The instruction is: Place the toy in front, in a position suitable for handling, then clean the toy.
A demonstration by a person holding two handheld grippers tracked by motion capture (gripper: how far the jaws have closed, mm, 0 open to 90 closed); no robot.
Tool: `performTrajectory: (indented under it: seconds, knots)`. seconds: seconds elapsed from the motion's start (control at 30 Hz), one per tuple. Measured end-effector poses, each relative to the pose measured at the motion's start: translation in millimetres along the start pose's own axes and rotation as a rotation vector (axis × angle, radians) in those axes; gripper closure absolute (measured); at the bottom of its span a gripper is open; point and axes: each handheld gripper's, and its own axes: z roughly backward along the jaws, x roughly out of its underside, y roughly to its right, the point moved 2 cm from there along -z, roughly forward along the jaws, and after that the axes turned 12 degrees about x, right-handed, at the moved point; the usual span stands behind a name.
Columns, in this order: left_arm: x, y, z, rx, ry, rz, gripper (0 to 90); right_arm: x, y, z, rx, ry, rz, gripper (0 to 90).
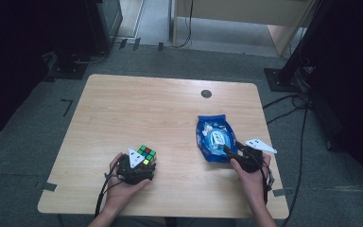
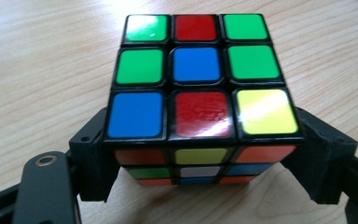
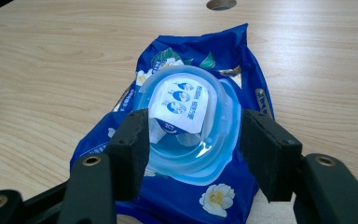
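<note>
Grey carpet and dark stands all round, with a pale wooden table (image 1: 137,109) in the middle, bare apart from two things near the front edge. On the right half, a blue pack of wipes (image 1: 207,135) lying flat; on the left half, well apart from it, a colour cube (image 1: 147,154) sitting square on the wood. Left claw (image 2: 200,172) set low round the cube, one jaw at each bottom corner, close against the sides; cannot tell whether pressing or just clear. Right claw (image 3: 193,154) held apart, straddling the round clear lid (image 3: 191,116) on the pack without pinching it. Best handled one hand at a time: keep the left jaws level and centred on opposite faces so nothing twists, squeeze evenly before any lift. For the pack, come lower and grip under the lid's rim, not on the small white label (image 3: 179,105), likely to peel or slip.
</note>
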Motion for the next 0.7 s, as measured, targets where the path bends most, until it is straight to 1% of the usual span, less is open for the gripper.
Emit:
performTrajectory:
  seconds: [0.07,0.13,0.17,0.2,0.27,0.33,0.4,0.43,0.5,0.53,0.6,0.7]
  knots:
    - [-0.2,-0.4,0.5,-0.007,0.010,0.004,19.9,-0.6,-0.7,0.0,0.006,-0.001,0.004,47.0]
    - [-0.1,0.2,0.6,-0.012,0.016,0.002,20.1,-2.1,-1.3,-0.4,-0.005,-0.001,0.011,52.9]
    - [0.0,0.6,0.6,-0.015,0.015,-0.003,20.3,-3.2,-1.8,-0.6,-0.009,-0.003,0.016,57.3]
    - [0.1,0.7,0.5,-0.017,0.015,-0.009,21.1,-4.3,-2.0,-0.8,-0.017,-0.007,0.020,60.9]
    - [0.3,1.4,0.2,-0.018,0.014,-0.010,22.0,-6.3,-3.5,-0.9,-0.048,0.000,0.016,69.1]
    - [0.4,1.4,-0.4,-0.008,0.013,-0.003,22.2,-8.5,-5.7,-0.8,-0.083,-0.014,0.015,79.7]
    - [0.4,0.4,-0.6,0.001,0.014,0.007,22.3,-10.9,-8.2,-1.4,-0.096,-0.026,0.033,87.9]
    - [0.3,0.0,-0.6,0.004,0.017,0.013,22.4,-11.8,-9.7,-1.9,-0.094,-0.039,0.045,90.0]
    - [0.2,-0.5,-0.7,0.005,0.016,0.016,22.5,-13.0,-12.6,-4.1,-0.102,-0.061,0.060,90.0]
    - [0.2,-0.4,-0.7,0.005,0.018,0.016,22.5,-13.3,-13.9,-5.4,-0.098,-0.072,0.076,90.0]
    - [0.4,0.3,-0.4,0.001,0.023,0.015,22.7,-12.9,-16.5,-7.2,-0.088,-0.085,0.100,90.0]
    - [0.7,1.0,-0.2,-0.001,0.024,0.007,22.8,-10.4,-17.4,-8.6,-0.093,-0.114,0.118,90.0]
